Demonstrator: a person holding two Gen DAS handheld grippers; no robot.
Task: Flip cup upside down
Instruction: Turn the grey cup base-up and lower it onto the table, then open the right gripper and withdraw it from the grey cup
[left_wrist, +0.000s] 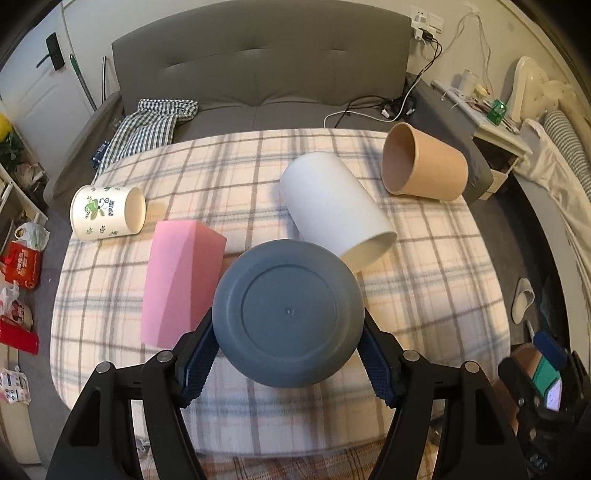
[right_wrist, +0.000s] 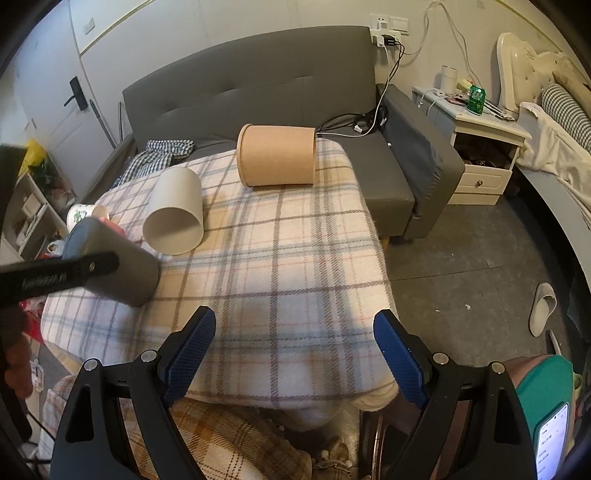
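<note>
Right up front we've got the dark blue-grey cup (left_wrist: 287, 313) clamped between the left gripper's (left_wrist: 288, 345) jaws, its flat base facing the camera, held just over the plaid-covered bench (left_wrist: 424, 266). Our right gripper (right_wrist: 294, 341) hangs off to the side with jaws spread wide, gripping nothing. Behind the cup, a white cup (left_wrist: 334, 208), a brown paper cup (left_wrist: 424, 166), a floral cup (left_wrist: 107, 212) and a pink block (left_wrist: 177, 284) lie on their sides.

Your flowered cup (left_wrist: 107, 215) lies at the worktop's (left_wrist: 424, 280) far left edge, the block (left_wrist: 177, 284) just nearer. The tall cup (left_wrist: 334, 208) lies mid-worktop; the wide tub (left_wrist: 424, 166) sits at the far right corner.
</note>
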